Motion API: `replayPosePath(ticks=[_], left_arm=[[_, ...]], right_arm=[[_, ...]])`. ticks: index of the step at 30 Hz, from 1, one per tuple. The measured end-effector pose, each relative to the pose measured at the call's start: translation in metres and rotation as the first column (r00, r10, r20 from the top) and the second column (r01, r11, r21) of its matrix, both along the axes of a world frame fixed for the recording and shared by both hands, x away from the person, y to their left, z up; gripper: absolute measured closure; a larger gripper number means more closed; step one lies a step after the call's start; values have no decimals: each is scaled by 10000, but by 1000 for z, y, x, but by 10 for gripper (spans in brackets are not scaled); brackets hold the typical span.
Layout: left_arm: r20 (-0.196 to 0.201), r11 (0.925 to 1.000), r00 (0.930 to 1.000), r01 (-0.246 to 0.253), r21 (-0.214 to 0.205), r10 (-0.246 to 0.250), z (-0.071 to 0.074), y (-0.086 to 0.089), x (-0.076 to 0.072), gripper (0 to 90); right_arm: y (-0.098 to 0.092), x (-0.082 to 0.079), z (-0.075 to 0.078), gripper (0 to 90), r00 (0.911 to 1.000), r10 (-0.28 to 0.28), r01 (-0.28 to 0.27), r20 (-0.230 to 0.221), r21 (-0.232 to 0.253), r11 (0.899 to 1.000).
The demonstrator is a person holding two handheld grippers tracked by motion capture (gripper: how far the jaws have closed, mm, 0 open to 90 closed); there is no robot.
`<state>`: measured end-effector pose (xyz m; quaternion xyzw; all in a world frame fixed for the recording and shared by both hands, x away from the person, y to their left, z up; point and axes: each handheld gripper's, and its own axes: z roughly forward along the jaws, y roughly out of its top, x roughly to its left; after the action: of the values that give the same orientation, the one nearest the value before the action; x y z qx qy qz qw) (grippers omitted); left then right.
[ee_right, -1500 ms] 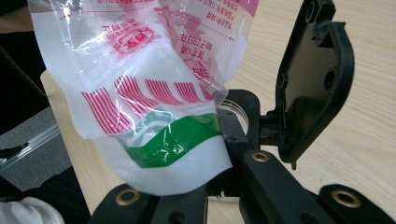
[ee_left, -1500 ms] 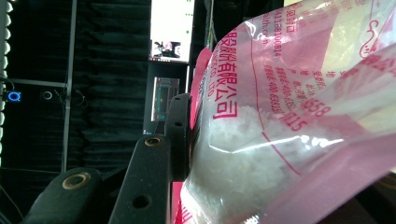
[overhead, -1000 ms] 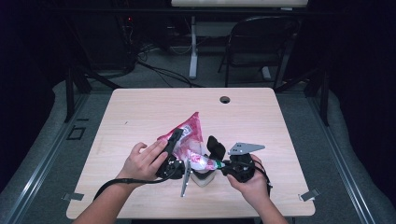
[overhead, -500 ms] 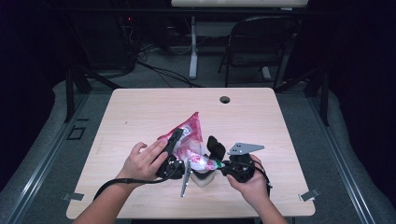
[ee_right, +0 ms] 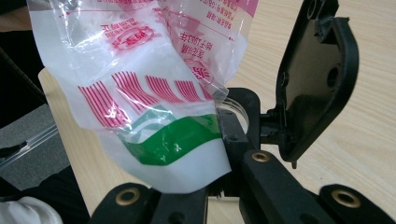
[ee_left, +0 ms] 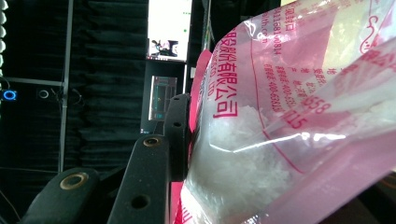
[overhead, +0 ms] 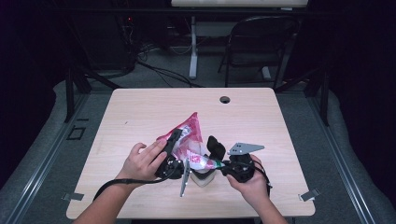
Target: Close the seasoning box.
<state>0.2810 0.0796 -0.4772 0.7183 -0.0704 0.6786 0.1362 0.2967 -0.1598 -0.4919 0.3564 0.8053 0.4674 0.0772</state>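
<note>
A pink and clear plastic bag (overhead: 189, 135) of white grains stands tilted over the table's near middle. My left gripper (overhead: 180, 148) is shut on the bag's lower part. In the left gripper view its left finger (ee_left: 179, 133) presses the bag (ee_left: 280, 116), and the other finger is hidden behind the film. My right gripper (overhead: 211, 155) stands open at the bag's green and white end (ee_right: 177, 140). Its right finger (ee_right: 317, 74) is well clear of the film. The film drapes over and hides the other finger.
A small pale container (overhead: 203, 179) sits on the wooden table (overhead: 140, 112) under the bag, between the two hands. A round cable hole (overhead: 225, 99) lies near the far edge. A folding chair (overhead: 261, 46) and cables stand beyond the table.
</note>
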Motion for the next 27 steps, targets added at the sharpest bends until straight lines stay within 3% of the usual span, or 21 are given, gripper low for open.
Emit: replayPosePath(ticks=[27], left_arm=[[-784,9978,9965,-326,-575,280,-16,11,2,706]], right_arm=[[3,0,0,900,9999,-111,111,91,48,9999]])
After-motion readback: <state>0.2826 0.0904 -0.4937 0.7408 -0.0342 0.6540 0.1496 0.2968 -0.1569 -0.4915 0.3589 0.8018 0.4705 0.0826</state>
